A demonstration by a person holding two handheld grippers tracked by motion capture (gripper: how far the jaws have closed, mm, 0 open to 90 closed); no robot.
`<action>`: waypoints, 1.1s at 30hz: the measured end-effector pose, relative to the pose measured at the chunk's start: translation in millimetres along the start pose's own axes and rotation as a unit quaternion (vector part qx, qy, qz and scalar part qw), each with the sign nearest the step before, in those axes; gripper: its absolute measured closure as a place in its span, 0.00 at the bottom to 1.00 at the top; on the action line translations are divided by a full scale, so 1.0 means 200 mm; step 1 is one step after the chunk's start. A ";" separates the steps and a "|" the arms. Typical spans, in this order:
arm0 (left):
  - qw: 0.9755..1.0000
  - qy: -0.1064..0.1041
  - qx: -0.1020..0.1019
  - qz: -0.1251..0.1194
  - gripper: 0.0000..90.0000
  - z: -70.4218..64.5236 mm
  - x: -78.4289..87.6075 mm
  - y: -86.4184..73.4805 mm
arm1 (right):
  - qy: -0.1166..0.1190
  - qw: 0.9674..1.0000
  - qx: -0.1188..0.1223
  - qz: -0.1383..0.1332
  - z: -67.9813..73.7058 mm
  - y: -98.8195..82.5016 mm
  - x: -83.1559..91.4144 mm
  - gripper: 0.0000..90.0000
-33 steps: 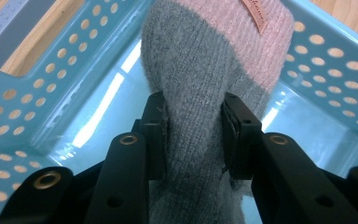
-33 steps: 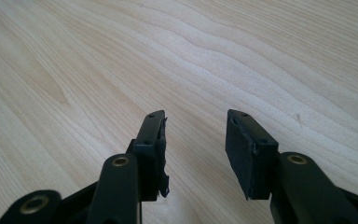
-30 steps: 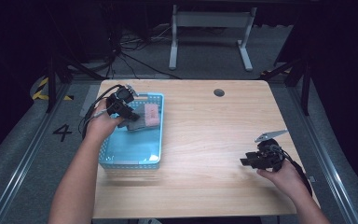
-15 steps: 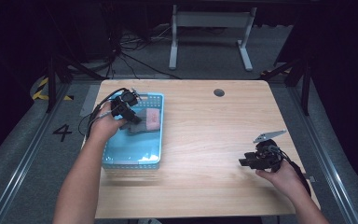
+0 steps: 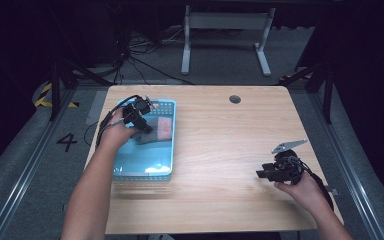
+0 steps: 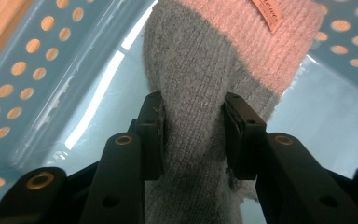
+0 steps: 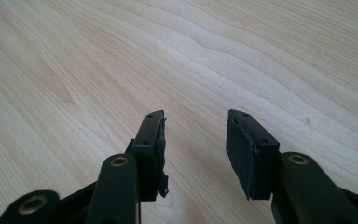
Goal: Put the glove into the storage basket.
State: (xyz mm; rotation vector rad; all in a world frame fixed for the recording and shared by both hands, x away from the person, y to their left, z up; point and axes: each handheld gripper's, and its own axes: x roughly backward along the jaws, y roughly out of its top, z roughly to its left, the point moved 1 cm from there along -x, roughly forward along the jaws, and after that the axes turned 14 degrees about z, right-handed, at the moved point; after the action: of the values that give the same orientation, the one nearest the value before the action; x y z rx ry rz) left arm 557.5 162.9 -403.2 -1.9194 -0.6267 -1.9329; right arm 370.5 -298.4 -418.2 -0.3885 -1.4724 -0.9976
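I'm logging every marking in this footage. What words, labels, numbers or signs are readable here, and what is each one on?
"4": painted on the grey floor left of the table, readable in the high view.
Small tag on the pink cuff of the sock: has lettering, but it is too blurred and cut off to read.
Yellow and black hazard stripes on the floor: a marking, no text.
Nothing written on the blue basket.

A white "4" painted on the grey floor [image 5: 20,165] left of the tabletop [image 5: 220,150], near yellow-and-black hazard stripes [image 5: 47,96]. A small tag [image 6: 266,13] sewn on the pink cuff of the sock [image 6: 200,93], lettering too small and cut off to read.
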 end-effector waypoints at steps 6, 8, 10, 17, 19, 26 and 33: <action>1.000 0.017 0.014 0.015 0.62 0.02 -0.03 0.02 | -0.004 1.000 0.001 -0.007 0.00 -0.01 0.02 0.64; 1.000 0.014 0.014 0.014 0.65 0.02 -0.03 0.02 | -0.003 1.000 0.000 -0.007 0.01 -0.01 0.02 0.64; 1.000 0.019 0.017 0.011 0.62 0.02 -0.03 0.02 | -0.002 1.000 0.003 -0.005 0.01 -0.01 0.02 0.64; 0.999 0.031 0.024 -0.011 0.55 0.00 0.00 0.01 | -0.001 1.000 0.002 -0.010 0.00 -0.01 0.02 0.64; 0.999 0.030 0.024 -0.025 0.56 -0.02 0.02 0.02 | -0.001 1.000 0.002 -0.009 0.00 -0.01 0.02 0.64; 0.997 0.033 0.021 -0.070 0.70 -0.16 0.13 0.04 | 0.001 1.000 0.008 -0.008 0.01 0.00 0.02 0.64; 0.990 -0.004 0.041 -0.138 0.74 -0.30 0.25 0.00 | 0.000 1.000 0.014 -0.012 0.02 0.01 0.02 0.64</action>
State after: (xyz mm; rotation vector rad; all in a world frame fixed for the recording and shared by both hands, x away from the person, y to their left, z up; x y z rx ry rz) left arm 504.4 134.3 -352.7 -1.8713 -1.0055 -2.0241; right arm 369.3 -295.3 -412.5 -0.3518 -1.4926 -0.9945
